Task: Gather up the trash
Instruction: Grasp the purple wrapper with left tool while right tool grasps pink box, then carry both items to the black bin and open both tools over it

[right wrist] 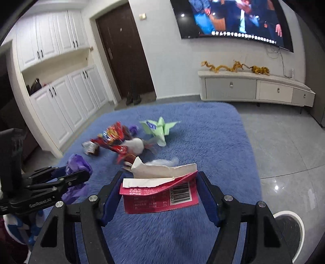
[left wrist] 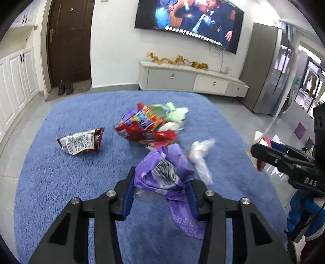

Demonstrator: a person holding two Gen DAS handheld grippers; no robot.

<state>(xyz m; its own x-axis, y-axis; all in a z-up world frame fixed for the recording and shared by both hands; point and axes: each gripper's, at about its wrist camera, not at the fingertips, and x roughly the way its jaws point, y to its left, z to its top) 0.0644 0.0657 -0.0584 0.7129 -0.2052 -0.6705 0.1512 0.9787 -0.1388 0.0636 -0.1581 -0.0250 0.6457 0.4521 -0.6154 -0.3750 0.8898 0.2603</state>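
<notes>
My left gripper (left wrist: 161, 178) is shut on a crumpled purple wrapper (left wrist: 164, 170), held above the blue rug (left wrist: 61, 182). My right gripper (right wrist: 160, 182) is shut on a torn pink carton (right wrist: 162, 195) with a white inner flap. The right gripper also shows at the right edge of the left wrist view (left wrist: 284, 160); the left one shows in the right wrist view (right wrist: 61, 178). On the rug lie a red snack bag (left wrist: 142, 126), a green wrapper (left wrist: 170, 111), a brown and white wrapper (left wrist: 81, 142) and a clear plastic bag (left wrist: 200, 156).
A white TV cabinet (left wrist: 193, 78) stands against the far wall under a television (left wrist: 189, 18). A dark door (left wrist: 69, 40) with shoes (left wrist: 65, 87) is at the left. A round white-rimmed bin (right wrist: 288, 229) sits on the tiles right of the rug.
</notes>
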